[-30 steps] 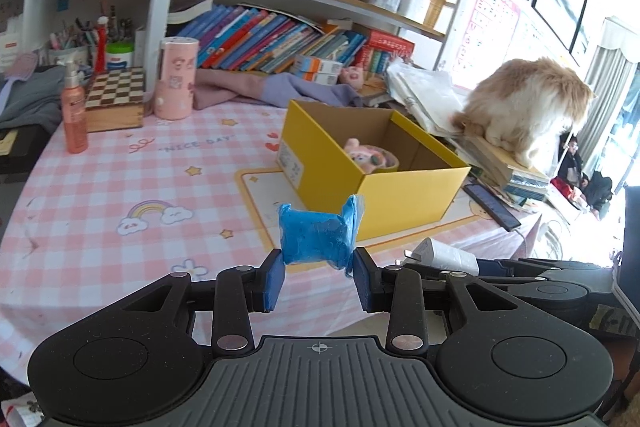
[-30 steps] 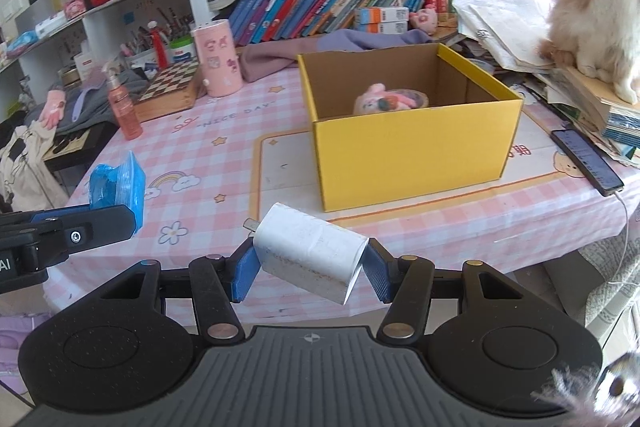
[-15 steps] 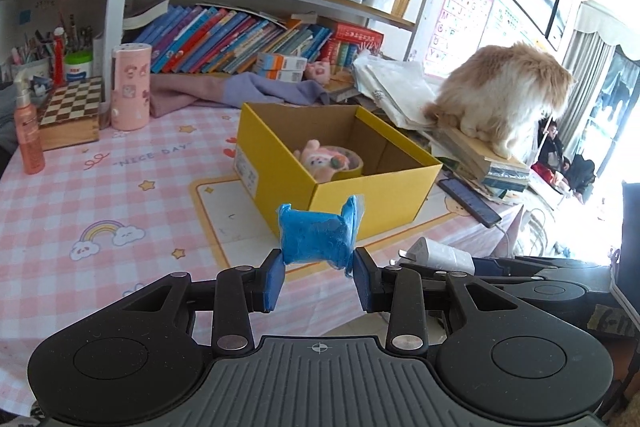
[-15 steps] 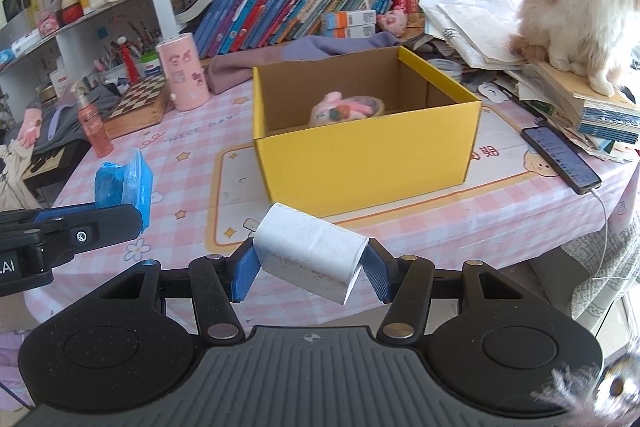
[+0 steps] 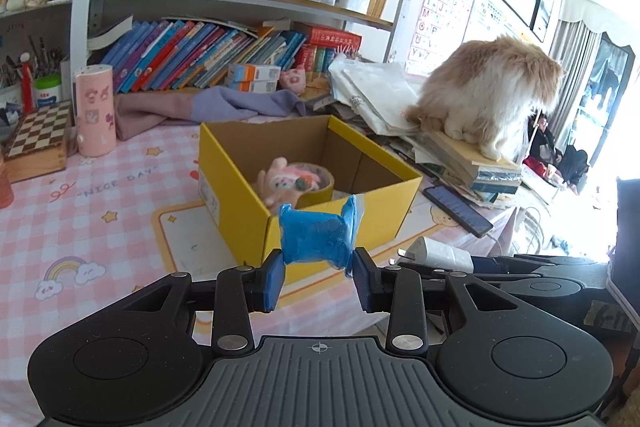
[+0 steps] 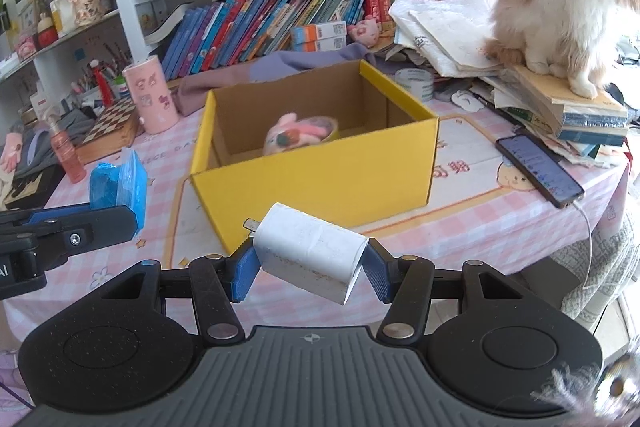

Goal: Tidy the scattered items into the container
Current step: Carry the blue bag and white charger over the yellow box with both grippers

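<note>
Blue, crinkly plastic packet (image 5: 317,237), soft and light, sits pinched at centre frame in your left gripper (image 5: 319,273), your right gripper (image 6: 311,269) clamping a rigid white plug-in charger (image 6: 310,251), both just short of the yellow cardboard box (image 6: 320,175).

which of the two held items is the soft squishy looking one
The blue packet in the left gripper: crinkled plastic pinched in at the middle. The white charger in the right gripper is a hard block.
</note>
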Action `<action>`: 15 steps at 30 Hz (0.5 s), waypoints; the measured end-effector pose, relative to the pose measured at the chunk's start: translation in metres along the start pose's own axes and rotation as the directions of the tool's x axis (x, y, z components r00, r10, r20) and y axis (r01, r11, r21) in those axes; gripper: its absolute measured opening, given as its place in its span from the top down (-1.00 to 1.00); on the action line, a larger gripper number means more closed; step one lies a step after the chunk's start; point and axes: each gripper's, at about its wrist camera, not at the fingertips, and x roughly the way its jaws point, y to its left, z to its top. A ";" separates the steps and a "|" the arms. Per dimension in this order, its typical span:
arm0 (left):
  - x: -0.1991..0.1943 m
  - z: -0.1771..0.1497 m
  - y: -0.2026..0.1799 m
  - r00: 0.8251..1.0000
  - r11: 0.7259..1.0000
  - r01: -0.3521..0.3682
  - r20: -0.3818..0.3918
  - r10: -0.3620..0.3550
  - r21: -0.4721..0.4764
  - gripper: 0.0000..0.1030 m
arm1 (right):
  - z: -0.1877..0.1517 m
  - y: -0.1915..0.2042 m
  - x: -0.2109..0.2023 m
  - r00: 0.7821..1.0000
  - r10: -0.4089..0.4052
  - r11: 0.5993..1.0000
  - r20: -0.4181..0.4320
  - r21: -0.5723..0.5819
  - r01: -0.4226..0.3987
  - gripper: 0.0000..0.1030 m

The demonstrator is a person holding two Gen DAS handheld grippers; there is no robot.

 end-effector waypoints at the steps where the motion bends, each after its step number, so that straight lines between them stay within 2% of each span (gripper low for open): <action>1: 0.003 0.003 -0.002 1.000 1.000 -0.001 0.006 0.001 0.003 0.32 | 0.003 -0.003 0.002 1.000 0.001 1.000 0.006 -0.003 -0.001 -0.04; 15: 0.062 0.045 -0.028 1.000 0.999 -0.018 0.022 0.018 0.028 0.32 | 0.056 -0.045 0.030 0.996 0.038 0.997 0.083 -0.063 -0.032 -0.04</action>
